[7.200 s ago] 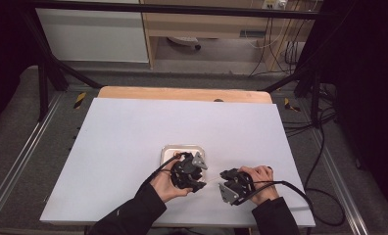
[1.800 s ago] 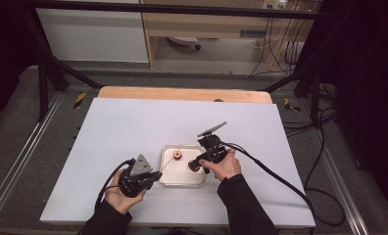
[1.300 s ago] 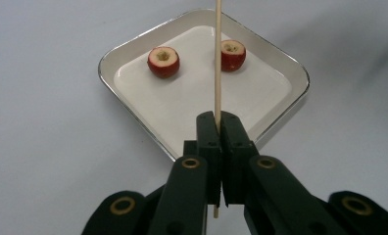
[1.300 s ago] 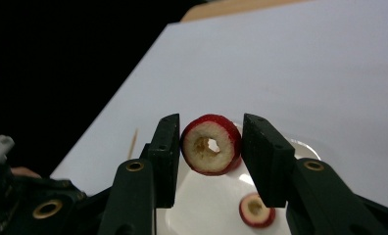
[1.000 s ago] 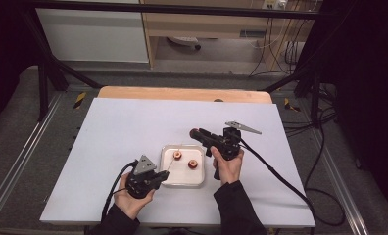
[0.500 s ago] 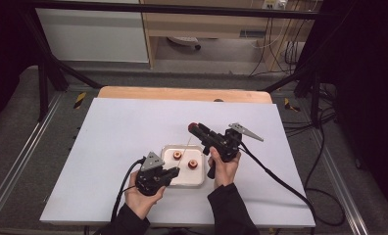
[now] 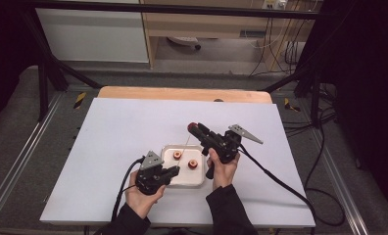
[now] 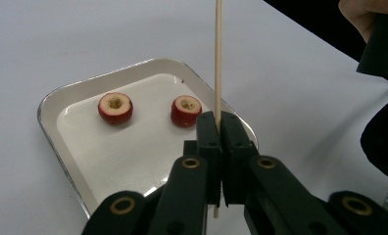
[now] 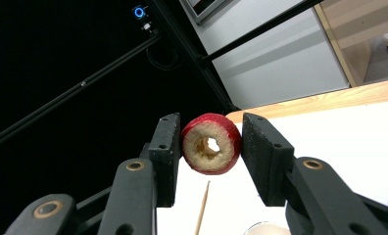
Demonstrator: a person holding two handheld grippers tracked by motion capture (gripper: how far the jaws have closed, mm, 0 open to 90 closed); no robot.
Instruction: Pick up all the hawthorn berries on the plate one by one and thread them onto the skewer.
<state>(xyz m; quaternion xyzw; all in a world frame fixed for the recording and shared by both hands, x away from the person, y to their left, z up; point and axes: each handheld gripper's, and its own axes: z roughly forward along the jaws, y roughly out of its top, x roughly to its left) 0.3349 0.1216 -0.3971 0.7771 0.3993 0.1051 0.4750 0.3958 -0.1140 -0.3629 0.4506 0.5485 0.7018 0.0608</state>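
A small metal tray (image 7: 200,180) lies on the white table, with two red fruit rings (image 7: 177,154) (image 7: 193,164) in it. My left gripper (image 7: 174,172) sits at the tray's near left corner, shut on a thin wooden skewer (image 8: 217,58) that points up over the tray (image 8: 49,100). Both rings (image 8: 115,107) (image 8: 185,110) lie flat just beyond its jaws. My right gripper (image 7: 194,128) hovers above the tray's far edge, shut on a third red ring (image 9: 211,143) with a hole through its middle. The skewer's tip (image 9: 202,210) shows just below that ring.
The white sheet (image 7: 123,127) covers a wooden table whose far edge (image 7: 182,93) is bare. Cables (image 7: 280,178) trail from the right gripper across the right side of the table. A sleeve (image 8: 383,132) of the right arm is close on the right.
The right gripper has lifted a red ring off the tray and holds it above the far edge. The left gripper has moved right to the tray with the skewer.
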